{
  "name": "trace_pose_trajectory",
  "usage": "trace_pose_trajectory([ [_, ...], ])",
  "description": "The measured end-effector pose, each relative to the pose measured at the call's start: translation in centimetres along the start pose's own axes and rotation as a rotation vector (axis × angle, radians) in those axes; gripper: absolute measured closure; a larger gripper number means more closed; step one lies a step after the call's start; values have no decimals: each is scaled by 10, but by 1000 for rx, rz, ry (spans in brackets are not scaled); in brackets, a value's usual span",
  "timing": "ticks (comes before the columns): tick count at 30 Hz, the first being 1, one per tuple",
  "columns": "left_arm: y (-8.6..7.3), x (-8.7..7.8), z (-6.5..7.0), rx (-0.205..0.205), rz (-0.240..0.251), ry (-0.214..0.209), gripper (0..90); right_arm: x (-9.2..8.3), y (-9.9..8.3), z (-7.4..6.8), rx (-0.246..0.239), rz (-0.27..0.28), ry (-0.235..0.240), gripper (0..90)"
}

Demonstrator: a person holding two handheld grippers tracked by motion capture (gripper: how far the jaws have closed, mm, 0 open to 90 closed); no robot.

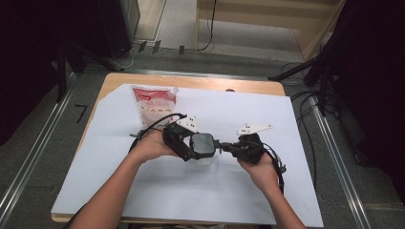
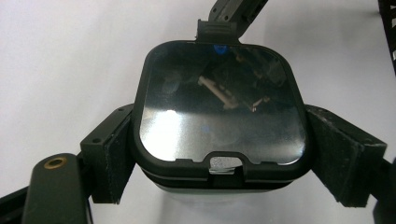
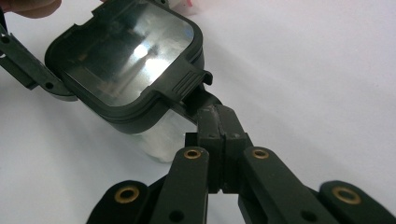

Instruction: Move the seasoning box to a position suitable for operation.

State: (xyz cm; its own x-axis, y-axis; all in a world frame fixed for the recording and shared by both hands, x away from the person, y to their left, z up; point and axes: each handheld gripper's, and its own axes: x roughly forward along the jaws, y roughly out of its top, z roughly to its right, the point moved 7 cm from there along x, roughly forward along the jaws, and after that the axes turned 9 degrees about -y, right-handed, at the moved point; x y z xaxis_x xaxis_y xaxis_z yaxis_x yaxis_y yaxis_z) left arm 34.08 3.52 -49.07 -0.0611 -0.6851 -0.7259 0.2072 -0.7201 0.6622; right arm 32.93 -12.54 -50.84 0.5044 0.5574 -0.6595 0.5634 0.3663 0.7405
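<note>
- Container sits near the middle of the white sheet, dark lid on top.
- My left gripper clamps it by two opposite sides.
- My right gripper, jaws clenched together, meets the lid's latch tab.

- The container's clear body is mostly hidden under its dark lid; what it holds cannot be told.
- The lid's glossy top carries blurred reflections.
- The right gripper's tips meet at the lid's latch, whose underside is covered.
- The pouch's print is too small to read.
- The left gripper's body is cut off at the bottom edge.
</note>
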Motion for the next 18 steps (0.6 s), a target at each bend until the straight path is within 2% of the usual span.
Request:
trace_pose_trajectory([
  [6,2,-2,2,9,-14,8,184,0,0,-1,-6,-1,3,900],
  [10,4,-2,3,2,-8,9,183,0,0,-1,-7,-3,2,900],
  [12,5,-3,3,2,-21,9,182,0,0,-1,-7,-3,3,900],
  [14,6,-2,4,-11,-9,9,179,0,0,-1,-8,-4,3,900],
  [18,7,-4,4,-7,-19,14,178,-1,-1,-1,-4,-6,6,900],
])
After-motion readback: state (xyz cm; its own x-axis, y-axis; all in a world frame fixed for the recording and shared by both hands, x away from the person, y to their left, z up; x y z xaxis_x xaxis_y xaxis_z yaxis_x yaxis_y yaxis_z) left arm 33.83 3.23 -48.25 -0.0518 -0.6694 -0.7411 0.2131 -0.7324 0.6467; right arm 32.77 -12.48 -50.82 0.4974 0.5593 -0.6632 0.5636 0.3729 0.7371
